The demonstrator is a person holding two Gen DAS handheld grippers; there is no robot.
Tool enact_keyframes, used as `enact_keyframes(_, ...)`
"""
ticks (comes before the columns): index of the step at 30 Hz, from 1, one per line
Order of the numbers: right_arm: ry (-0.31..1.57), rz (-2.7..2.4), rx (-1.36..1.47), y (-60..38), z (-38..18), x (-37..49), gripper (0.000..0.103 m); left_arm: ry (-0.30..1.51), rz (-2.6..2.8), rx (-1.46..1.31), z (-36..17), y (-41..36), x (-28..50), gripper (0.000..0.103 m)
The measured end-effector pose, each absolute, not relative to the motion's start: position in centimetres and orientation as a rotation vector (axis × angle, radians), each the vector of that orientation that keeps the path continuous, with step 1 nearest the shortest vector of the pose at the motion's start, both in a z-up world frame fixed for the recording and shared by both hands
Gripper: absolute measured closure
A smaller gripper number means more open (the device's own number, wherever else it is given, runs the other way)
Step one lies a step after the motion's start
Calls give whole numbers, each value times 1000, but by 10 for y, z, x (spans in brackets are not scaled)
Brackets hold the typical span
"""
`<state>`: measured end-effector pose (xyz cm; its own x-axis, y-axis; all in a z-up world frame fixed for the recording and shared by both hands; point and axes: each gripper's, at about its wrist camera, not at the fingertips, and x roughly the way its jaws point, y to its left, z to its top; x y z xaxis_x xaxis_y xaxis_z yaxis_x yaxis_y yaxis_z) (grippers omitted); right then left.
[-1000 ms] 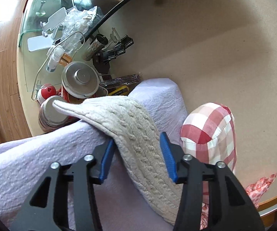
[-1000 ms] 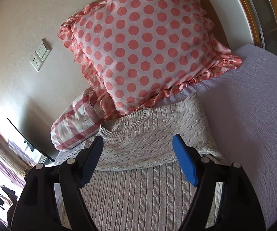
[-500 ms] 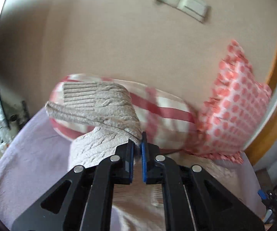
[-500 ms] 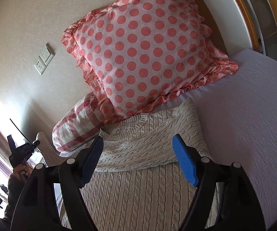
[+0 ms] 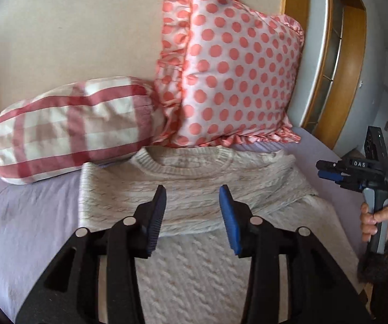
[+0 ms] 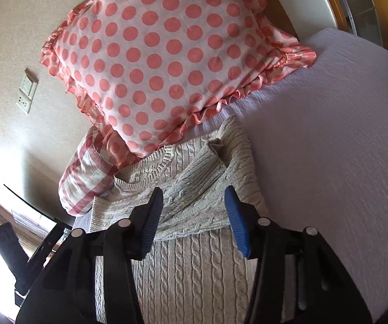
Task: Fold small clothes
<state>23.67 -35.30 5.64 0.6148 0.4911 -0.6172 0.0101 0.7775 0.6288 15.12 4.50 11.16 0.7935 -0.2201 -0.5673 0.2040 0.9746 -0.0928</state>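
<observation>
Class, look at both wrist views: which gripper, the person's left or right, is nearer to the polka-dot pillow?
Hard to call; the left, perhaps slightly. The left gripper hangs open over the sweater, facing the polka-dot pillow. The right gripper sits off the sweater's right edge, beside the bed.

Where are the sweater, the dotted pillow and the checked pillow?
sweater [image 5: 194,194]: left wrist view, folded chest.
dotted pillow [image 6: 156,62]: right wrist view, middle of face.
checked pillow [image 5: 69,132]: left wrist view, middle of side.

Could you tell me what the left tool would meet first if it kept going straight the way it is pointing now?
Most likely the sweater: the open left tool points at the sleeves folded across its chest, below the collar. The dotted pillow stands farther behind. Depth is hard to judge here.
</observation>
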Motion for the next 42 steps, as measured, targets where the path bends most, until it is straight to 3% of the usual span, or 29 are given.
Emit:
enact_keyframes(2, 931, 285, 645, -349, 47, 257, 58, 632, -165, -33, 105, 74, 130, 52)
enact_keyframes(9, 1000, 204, 587, -338, 25, 299, 59, 748, -53, -140, 61, 148, 73, 49)
enact_keyframes(12, 994, 184, 533, -330, 22, 304, 70, 765, -51, -193, 49, 159, 68, 48)
enact_keyframes(14, 975, 182, 481, -324, 23, 303, 88, 770, -59, -215, 45, 160, 71, 48)
enact_keyframes(22, 848, 161, 535, -348, 53, 254, 96, 797, -97, -232, 40, 158, 70, 45)
enact_keyframes(28, 926, 147, 529, -351, 45, 237, 94, 822, -155, -319, 33, 170, 50, 44)
enact_keyframes(30, 902, 143, 501, -351, 64, 217, 82, 826, -188, -347, 31, 173, 38, 40)
enact_keyframes(32, 874, 166, 476, -350, 80, 191, 43, 823, -213, -360, 27, 174, 25, 37)
enact_keyframes(37, 906, 205, 425, -358, 89, 125, 43, 853, -263, -386, 15, 168, 3, 37)
enact_keyframes(42, 981, 220, 494, -373, 64, 74, 57, 853, -309, -410, 10, 158, -21, 37)
